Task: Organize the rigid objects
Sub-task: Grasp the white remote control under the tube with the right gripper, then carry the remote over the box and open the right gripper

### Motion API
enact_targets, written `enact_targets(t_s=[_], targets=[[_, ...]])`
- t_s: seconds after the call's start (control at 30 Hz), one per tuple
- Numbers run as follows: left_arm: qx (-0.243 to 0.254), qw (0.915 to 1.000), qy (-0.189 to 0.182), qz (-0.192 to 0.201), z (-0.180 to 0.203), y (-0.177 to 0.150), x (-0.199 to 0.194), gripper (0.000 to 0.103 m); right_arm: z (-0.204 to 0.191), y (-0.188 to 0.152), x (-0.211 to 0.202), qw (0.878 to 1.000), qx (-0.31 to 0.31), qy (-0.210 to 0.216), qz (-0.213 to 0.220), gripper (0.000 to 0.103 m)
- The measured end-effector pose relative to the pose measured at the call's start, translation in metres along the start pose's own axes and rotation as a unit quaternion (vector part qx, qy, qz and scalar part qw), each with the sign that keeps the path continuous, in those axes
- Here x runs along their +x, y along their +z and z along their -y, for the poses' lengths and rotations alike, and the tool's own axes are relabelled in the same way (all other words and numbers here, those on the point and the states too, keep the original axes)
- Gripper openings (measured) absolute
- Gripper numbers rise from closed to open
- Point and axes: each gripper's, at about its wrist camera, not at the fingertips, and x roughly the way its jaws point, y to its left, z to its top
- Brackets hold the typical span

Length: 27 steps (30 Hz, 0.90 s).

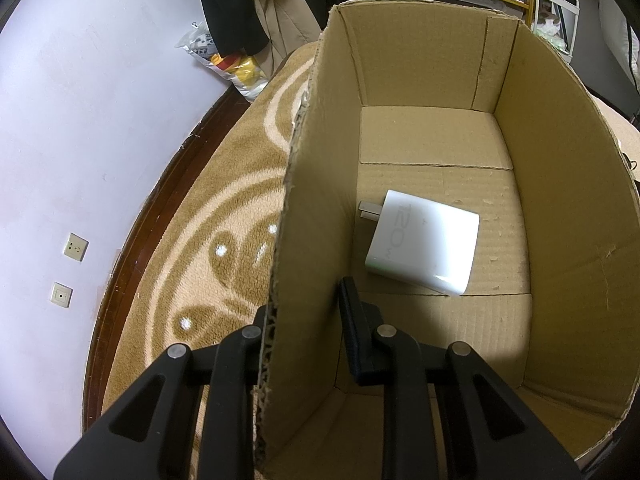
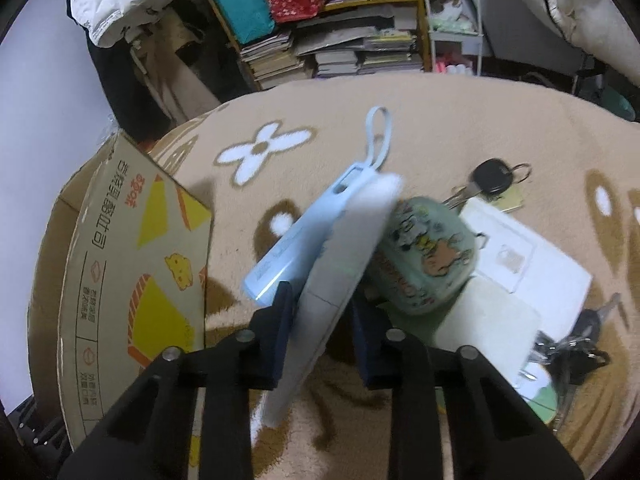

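Note:
An open cardboard box (image 1: 568, 200) stands on the patterned carpet, and a white 120 W charger (image 1: 422, 240) lies flat on its floor. My left gripper (image 1: 304, 304) is shut on the box's left wall, one finger outside and one inside. In the right wrist view the same box (image 2: 132, 260) is at the left. My right gripper (image 2: 320, 300) is shut on a flat white slab (image 2: 344, 248), blurred and held edge-on above the carpet. A light blue device (image 2: 296, 240) with a loop strap sits just left of the slab; whether they touch is unclear.
On the carpet right of my right gripper lie a green cartoon case (image 2: 428, 256), a black car key (image 2: 494, 178), a flat white box (image 2: 532, 256) and a key bunch (image 2: 576, 340). Shelves with books (image 2: 340, 52) stand behind. A wall with sockets (image 1: 75, 246) runs along the left.

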Motion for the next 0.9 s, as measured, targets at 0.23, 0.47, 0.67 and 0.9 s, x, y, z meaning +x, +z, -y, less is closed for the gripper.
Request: enact_targets(t_s=[0.23,0.47,0.67,0.9], targets=[[0.0,1.0,0.0,-0.001,0.0,0.001,-0.001,0.021,0.001,0.006,-0.016,1.0,-0.005,-0.013,0.019,0.021],[0.0,1.0,-0.001,-0.001,0.0,0.0,-0.001,0.021,-0.005,0.012,-0.042,0.999,-0.013,-0.017,0.045,0.021],[0.0,1.0,0.0,-0.001,0.0,0.001,-0.001,0.021,-0.034,0.018,-0.073,0.995,-0.043,0.025,0.084,0.021],[0.0,1.0,0.0,-0.001,0.0,0.001,-0.001,0.021,-0.084,0.012,-0.104,0.986,-0.096,0.077,0.113,0.021]])
